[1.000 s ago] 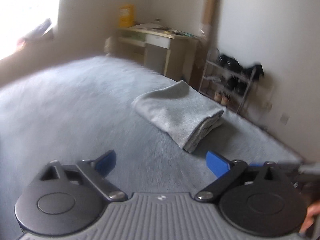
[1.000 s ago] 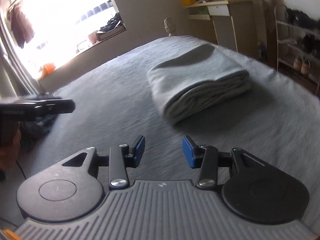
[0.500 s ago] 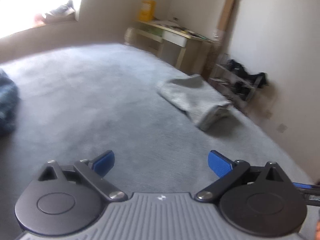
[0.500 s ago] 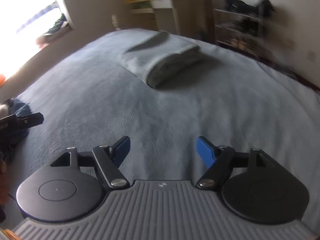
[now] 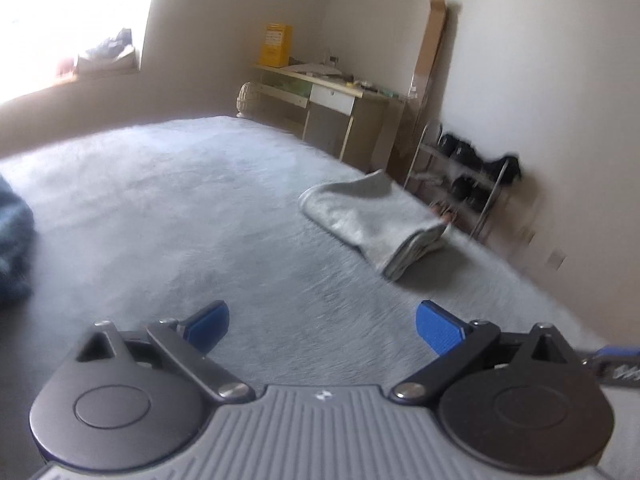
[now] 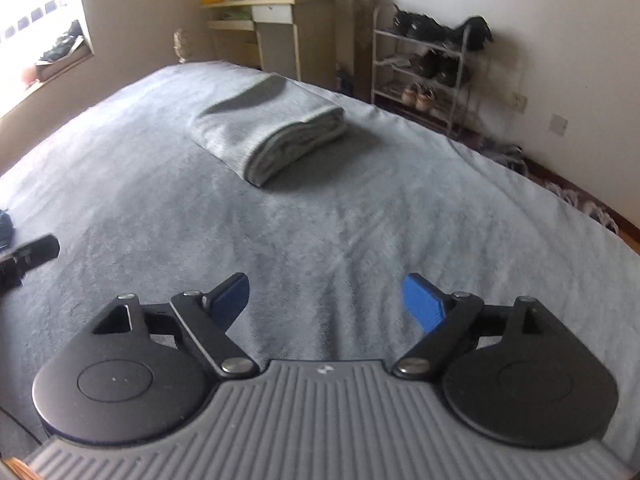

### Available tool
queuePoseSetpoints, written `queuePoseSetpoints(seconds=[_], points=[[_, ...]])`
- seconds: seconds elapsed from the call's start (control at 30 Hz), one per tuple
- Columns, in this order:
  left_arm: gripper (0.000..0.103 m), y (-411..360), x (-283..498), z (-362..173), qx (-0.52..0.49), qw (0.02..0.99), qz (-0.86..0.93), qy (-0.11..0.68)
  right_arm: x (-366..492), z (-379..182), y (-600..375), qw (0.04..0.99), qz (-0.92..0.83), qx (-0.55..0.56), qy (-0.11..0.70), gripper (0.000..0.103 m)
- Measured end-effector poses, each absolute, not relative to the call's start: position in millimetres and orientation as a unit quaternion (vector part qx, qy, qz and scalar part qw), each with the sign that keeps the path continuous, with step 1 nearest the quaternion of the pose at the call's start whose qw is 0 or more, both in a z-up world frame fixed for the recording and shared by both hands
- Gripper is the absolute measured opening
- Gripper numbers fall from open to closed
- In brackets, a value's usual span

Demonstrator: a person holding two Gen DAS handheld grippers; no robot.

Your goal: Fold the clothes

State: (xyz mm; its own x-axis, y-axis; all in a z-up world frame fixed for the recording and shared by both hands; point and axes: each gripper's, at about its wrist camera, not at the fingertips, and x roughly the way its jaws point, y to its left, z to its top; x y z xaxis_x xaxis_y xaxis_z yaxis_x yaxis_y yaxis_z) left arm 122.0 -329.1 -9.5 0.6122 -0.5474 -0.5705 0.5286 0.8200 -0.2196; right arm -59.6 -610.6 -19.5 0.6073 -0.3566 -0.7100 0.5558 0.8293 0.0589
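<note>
2 tongs, left tongs [image 5: 322, 322] and right tongs [image 6: 326, 300], spread wide, well short of folded grey garment [image 6: 268, 136] on bed [image 6: 360, 220].

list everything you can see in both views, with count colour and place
folded garment: 1, light grey, on the bed toward its far side
bed cover: 1, grey, fills the foreground
dark blue cloth: 1, at the bed's left edge, mostly cut off
desk: 1, pale wood with a white drawer, by the far wall
yellow box: 1, on the desk
shoe rack: 1, metal, holding dark and tan shoes, by the right wall
left gripper: 1, black with blue pads, open, empty
right gripper: 1, same colours, open, empty
</note>
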Motion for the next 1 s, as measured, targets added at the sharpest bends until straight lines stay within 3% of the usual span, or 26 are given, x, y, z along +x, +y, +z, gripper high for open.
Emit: queuePoseSetpoints(seconds=[1.0], points=[[0.103,-341.9,94.3,10.1,0.026,0.911,-0.239,0.335,-66.3,-16.1,-582.0,0.897,-0.295,0.115,0.308,0.102]])
